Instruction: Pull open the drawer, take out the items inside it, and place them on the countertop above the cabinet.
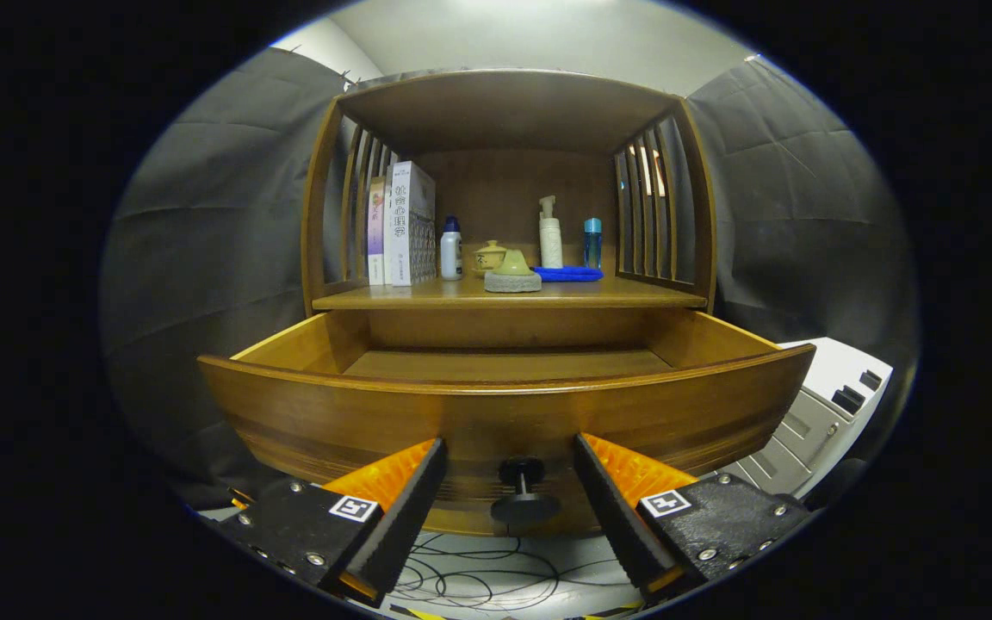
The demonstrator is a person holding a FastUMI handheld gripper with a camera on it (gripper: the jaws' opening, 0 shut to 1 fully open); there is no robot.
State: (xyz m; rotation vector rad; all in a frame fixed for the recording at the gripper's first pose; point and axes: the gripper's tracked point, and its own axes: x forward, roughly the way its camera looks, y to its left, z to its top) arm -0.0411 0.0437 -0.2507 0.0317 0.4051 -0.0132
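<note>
The wooden drawer (505, 413) of the cabinet stands pulled out toward me, and the part of its floor that I can see is bare. Its black knob (523, 491) sits between my two fingers, with a gap on each side. My gripper (509, 455) is open, its orange and black fingers (401, 495) level with the drawer front. On the countertop (509, 295) above the drawer rest a green lid-shaped piece on a grey stone base (512, 275), a blue cloth (569, 274), a yellow pot (491, 257), a white pump bottle (550, 234), a blue bottle (592, 243) and a white bottle with a blue cap (451, 251).
Several books (401, 226) stand upright at the countertop's left end, against slatted side walls. A white cabinet (815, 422) stands to the right of the drawer. Loose black cables (479, 577) lie on the floor below the drawer.
</note>
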